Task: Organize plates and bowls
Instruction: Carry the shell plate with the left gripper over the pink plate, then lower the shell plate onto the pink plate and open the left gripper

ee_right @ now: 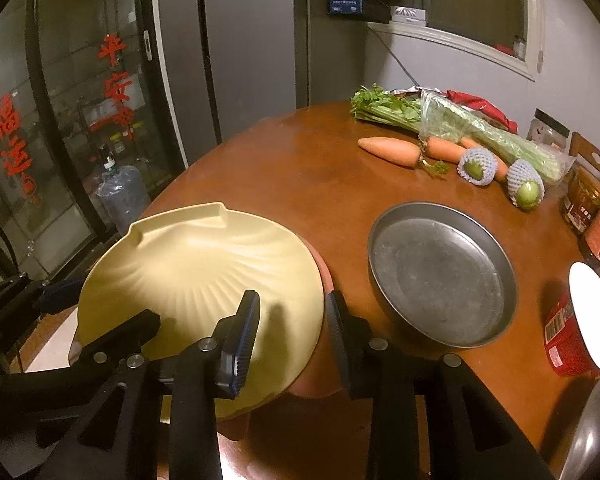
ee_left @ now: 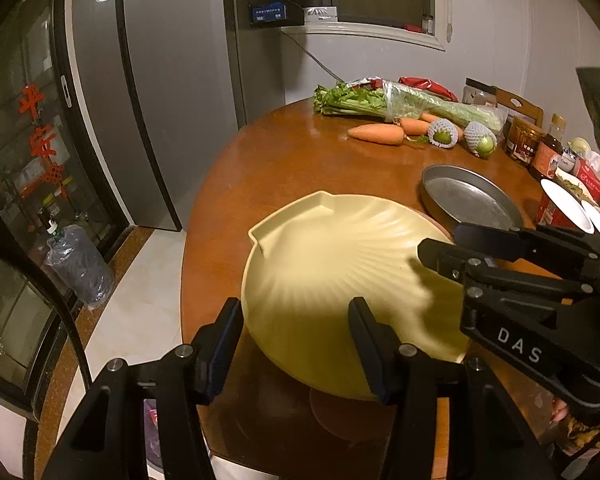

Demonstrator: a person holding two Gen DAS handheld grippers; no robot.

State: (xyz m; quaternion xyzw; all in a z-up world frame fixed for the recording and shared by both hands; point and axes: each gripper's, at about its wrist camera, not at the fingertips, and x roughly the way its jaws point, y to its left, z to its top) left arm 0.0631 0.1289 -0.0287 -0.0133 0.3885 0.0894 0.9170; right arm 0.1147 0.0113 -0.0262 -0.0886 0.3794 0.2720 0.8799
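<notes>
A pale yellow shell-shaped plate (ee_right: 204,272) is sitting atop a pinkish dish (ee_right: 320,376); a grey metal pan (ee_right: 440,276) is lying beside them.

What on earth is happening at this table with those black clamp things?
A person is sorting dishes using two hand-held grippers. Both sit at the near edge of a yellow shell-shaped plate, which rests on a pinkish dish on the round wooden table. The left gripper straddles the rim on one side; the right gripper stands open around the rim on the other, not pinching it. A grey metal pan waits alongside, with carrots and celery further back.
</notes>
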